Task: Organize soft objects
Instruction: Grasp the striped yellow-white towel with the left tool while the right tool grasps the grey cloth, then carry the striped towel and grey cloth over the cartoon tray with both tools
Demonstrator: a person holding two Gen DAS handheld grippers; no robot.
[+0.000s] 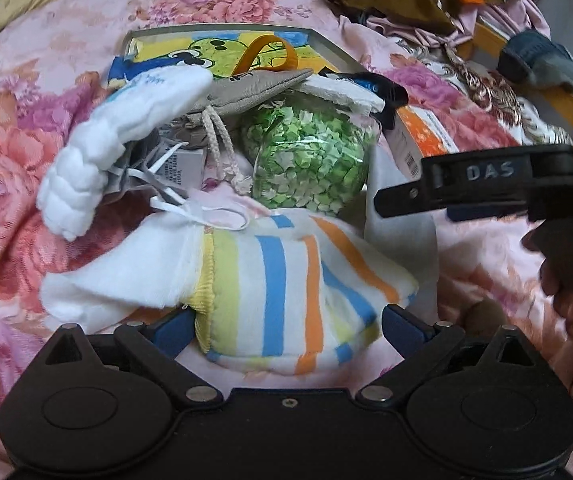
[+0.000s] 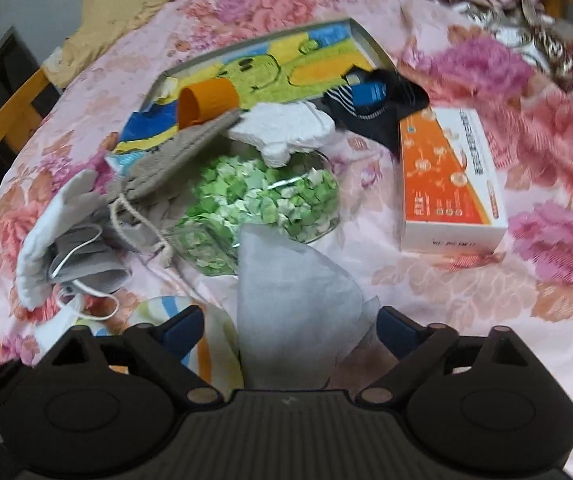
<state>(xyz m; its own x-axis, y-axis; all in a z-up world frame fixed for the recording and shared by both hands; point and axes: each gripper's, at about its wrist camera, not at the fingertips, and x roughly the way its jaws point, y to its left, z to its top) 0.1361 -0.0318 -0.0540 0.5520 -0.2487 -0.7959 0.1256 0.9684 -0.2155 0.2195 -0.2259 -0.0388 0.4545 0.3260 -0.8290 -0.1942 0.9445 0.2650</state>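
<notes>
Pile of soft things is laid on a bed under a pink floral bedspread (image 1: 46,80).

Left wrist view, left to right: white padded cloth (image 1: 98,152) is draped at the left edge of the pile; beside it a grey drawstring pouch (image 1: 254,92) is seen over a clear bag of green paper bits (image 1: 310,160). Striped plush item (image 1: 286,280) is lying nearest the camera, between the fingers of the left hand-held gripper (image 1: 282,332); jaws are spread wide, pads not pressing on it. Right hand-held gripper (image 1: 402,196) is seen from the side at the right edge.

Right wrist view: grey face mask (image 2: 86,256) at left, orange cup (image 2: 206,100) on a cartoon-print tray (image 2: 362,40), orange-and-white box (image 2: 446,184) at right. Grey-white cloth (image 2: 294,300) is framed between the right gripper's wide-apart fingers, not clamped.
</notes>
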